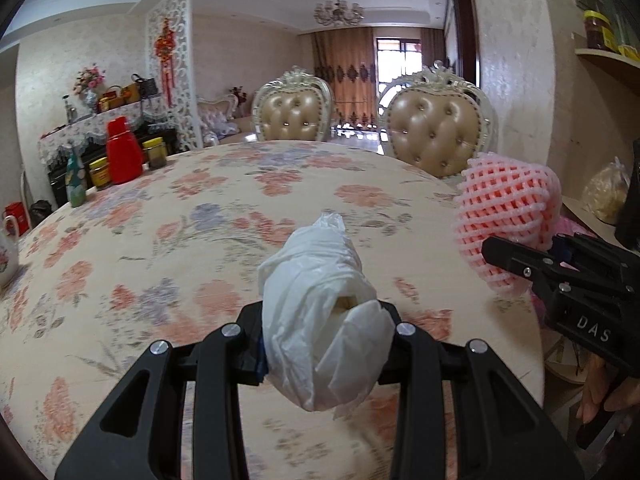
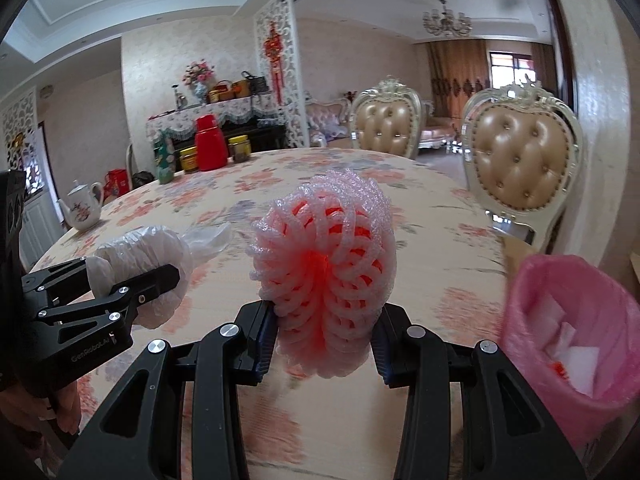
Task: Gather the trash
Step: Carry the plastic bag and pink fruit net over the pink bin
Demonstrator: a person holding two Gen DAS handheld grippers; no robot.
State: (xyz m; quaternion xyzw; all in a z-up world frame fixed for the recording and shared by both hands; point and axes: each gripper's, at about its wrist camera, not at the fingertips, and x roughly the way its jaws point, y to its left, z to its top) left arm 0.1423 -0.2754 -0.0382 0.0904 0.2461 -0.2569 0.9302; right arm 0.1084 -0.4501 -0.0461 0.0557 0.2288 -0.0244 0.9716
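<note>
While both tongs hang above it, the large round table (image 1: 200, 208) in its floral cloth of orange and mauve fills most of each view. Two cream carved chairs (image 2: 520, 160) with tan buttoned leather backs stand at its far edge. Pink plastic-lined bin (image 2: 568, 328), at the table's right edge, just beside the right tongs; white scraps lie inside it. Red plastic flask (image 1: 122, 152) near the far left edge, with yellow-lidded jars (image 1: 100, 172) and a green patterned bottle (image 1: 76, 178) beside it. White teapot with a floral print (image 2: 84, 210) sits at the left edge.

Right gripper (image 2: 326, 336): jaws pinching a pink foam fruit net (image 2: 324, 272), rolled to a ball, held clear of the cloth. Left gripper (image 1: 328, 340): jaws pressed in on a crumpled white plastic bag (image 1: 320, 312), also lifted off the table, its loose end pointing forward. Both grippers ride side by side, near each other but apart.
</note>
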